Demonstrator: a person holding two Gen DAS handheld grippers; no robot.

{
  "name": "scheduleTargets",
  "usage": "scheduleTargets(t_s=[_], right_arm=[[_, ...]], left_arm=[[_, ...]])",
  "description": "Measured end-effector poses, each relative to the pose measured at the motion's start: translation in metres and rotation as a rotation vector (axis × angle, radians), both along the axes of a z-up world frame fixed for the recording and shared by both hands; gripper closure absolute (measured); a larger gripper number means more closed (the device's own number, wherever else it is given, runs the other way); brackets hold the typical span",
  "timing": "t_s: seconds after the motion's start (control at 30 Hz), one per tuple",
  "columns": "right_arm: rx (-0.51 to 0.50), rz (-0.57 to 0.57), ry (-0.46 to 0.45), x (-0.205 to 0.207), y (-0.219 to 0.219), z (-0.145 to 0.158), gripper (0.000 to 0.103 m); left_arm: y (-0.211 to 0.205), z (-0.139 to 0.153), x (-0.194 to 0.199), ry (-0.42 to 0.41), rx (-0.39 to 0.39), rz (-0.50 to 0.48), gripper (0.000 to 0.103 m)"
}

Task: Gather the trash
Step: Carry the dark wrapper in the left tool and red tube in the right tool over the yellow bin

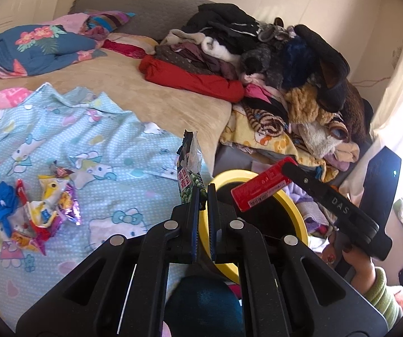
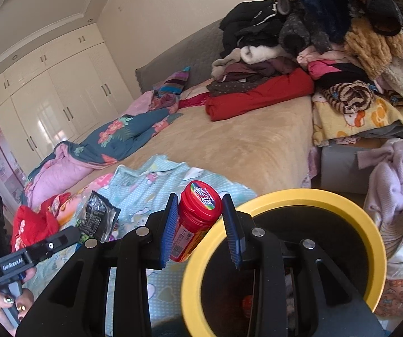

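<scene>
My left gripper (image 1: 203,190) is shut on a crumpled green-and-black snack wrapper (image 1: 190,165) that sticks up from its fingers, beside the bin's rim. The right wrist view shows that gripper (image 2: 73,231) at the lower left with the dark wrapper (image 2: 97,217). My right gripper (image 2: 200,200) is shut on a red plastic jar (image 2: 196,221) with a rainbow-printed lid, tilted at the left rim of a yellow-rimmed black bin (image 2: 285,196). In the left wrist view the jar (image 1: 257,189) hangs over the bin (image 1: 297,213). A heap of wrappers (image 1: 44,213) lies on the light-blue cartoon blanket (image 1: 89,140).
A tall pile of clothes (image 1: 271,64) covers the bed's far right. A floral quilt (image 1: 33,47) lies at the far left, white wardrobes (image 2: 47,98) behind. Lilac clothing (image 2: 398,174) lies beside the bin. A hand in a green sleeve (image 1: 381,289) holds the right gripper.
</scene>
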State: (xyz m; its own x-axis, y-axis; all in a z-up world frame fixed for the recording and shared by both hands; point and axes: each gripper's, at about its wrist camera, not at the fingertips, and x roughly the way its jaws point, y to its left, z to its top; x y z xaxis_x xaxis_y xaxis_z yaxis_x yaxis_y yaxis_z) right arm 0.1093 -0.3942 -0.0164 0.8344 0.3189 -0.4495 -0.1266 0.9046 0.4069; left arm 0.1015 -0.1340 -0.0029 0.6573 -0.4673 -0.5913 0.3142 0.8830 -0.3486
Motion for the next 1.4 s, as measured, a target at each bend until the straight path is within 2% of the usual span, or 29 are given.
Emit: scheduleTargets(t_s=[0.9,1.4], right_arm=[[-0.015,-0.179,0.028,-0.005,-0.073,-0.018,0.072],[-0.035,-0.232,0.081,-0.002,-0.091,-0.036,0.072]], left_arm=[[-0.07,-0.031,-0.004,0.048,0.037,-0.167,0.101],[-0.1,-0.058,-0.005,0.1,0.046,-0.243,0.101]])
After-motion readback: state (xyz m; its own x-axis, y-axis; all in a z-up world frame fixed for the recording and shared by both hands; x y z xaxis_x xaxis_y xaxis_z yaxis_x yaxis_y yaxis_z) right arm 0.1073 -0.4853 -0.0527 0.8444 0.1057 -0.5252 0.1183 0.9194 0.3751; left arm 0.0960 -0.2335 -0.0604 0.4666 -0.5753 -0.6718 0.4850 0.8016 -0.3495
